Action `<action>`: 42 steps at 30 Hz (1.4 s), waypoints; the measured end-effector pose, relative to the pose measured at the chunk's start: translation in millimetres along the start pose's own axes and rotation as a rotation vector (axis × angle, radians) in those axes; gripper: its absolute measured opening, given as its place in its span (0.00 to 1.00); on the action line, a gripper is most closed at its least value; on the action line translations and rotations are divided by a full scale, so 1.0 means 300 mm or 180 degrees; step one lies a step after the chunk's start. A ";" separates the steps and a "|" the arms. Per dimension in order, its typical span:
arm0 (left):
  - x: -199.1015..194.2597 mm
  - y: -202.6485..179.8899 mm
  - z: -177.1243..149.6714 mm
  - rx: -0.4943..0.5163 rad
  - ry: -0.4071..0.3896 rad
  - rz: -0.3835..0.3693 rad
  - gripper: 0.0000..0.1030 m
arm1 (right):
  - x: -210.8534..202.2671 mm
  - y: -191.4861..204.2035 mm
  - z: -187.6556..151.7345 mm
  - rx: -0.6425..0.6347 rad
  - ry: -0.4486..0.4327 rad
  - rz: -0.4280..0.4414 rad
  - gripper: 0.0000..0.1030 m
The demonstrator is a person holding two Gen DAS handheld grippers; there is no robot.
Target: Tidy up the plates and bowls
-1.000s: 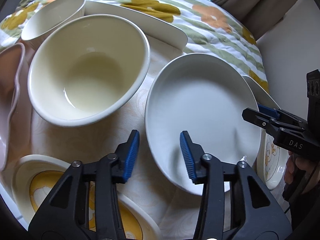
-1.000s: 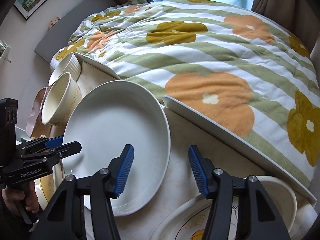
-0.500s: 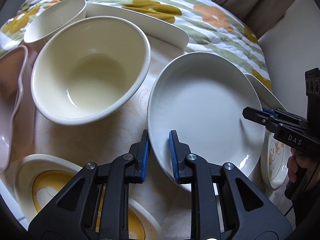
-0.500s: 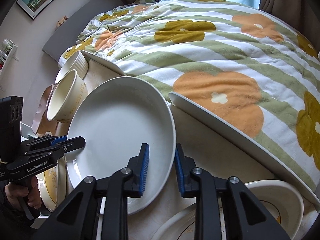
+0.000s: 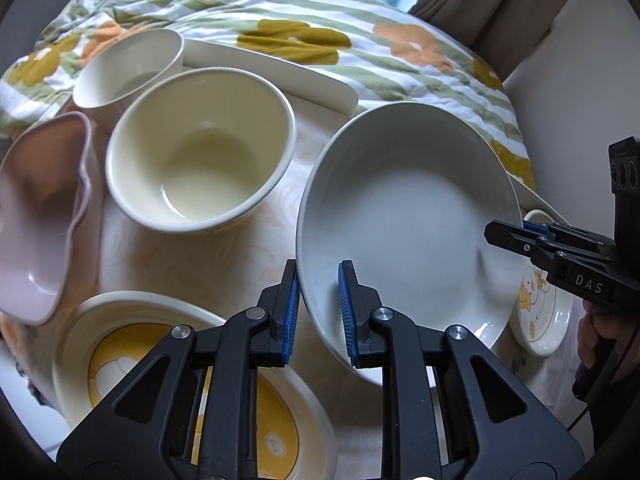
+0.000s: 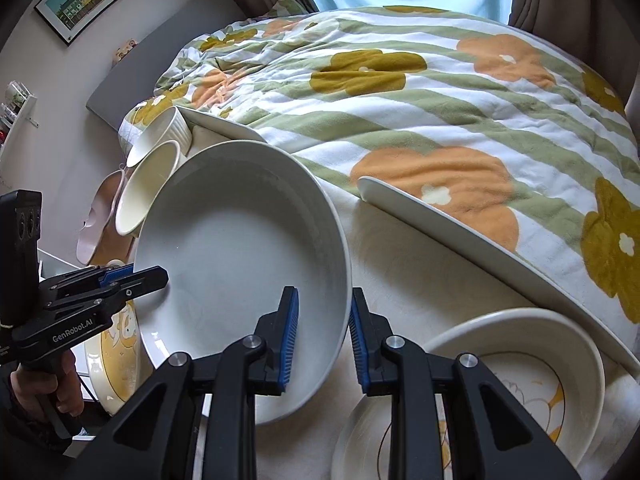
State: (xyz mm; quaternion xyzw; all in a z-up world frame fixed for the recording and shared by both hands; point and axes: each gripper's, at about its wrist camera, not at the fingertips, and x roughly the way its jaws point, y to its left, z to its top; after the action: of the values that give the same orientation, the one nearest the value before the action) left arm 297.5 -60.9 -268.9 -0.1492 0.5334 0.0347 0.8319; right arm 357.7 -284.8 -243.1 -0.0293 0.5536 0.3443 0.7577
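White glazed ceramic, the wide shallow bowl (image 5: 404,216) hides much of the pale tabletop (image 5: 200,256), and its near edge is lost behind black gripper arms in both views. Around the bowl sit a deep cream bowl (image 5: 200,152), a wavy pink dish (image 5: 36,216), a yellow-printed plate (image 5: 120,360) and a long white platter (image 6: 460,232), all empty. The left gripper (image 5: 318,308) pinches one side of its rim, the right gripper (image 6: 322,336) the opposite side.

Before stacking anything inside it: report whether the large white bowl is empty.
Empty: the large white bowl's bare inside shows in both wrist views, with only gripper pads clamping its rim.
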 end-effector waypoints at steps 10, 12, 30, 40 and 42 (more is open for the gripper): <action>-0.225 0.050 -0.104 0.0083 -0.0257 -0.0024 0.16 | -0.144 0.156 -0.062 -0.0041 -0.0198 -0.0045 0.23; -0.267 0.076 -0.144 0.0059 -0.0269 0.0004 0.16 | -0.171 0.197 -0.086 -0.0045 -0.0272 0.0017 0.23; -0.320 0.420 -0.288 0.0259 0.0200 -0.0151 0.16 | -0.086 0.549 -0.321 0.0574 -0.0224 0.0067 0.23; -0.193 0.481 -0.252 0.0647 0.0467 -0.0306 0.16 | -0.002 0.627 -0.363 0.0959 -0.0174 -0.0326 0.23; -0.173 0.479 -0.253 0.0726 0.0503 -0.0307 0.16 | 0.007 0.630 -0.369 0.1007 -0.0165 -0.0405 0.22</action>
State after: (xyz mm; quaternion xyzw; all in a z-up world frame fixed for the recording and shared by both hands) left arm 177.7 59.8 -282.0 -0.0814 0.5899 -0.0780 0.7996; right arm 162.7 -187.1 -224.1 0.0643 0.5781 0.2049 0.7872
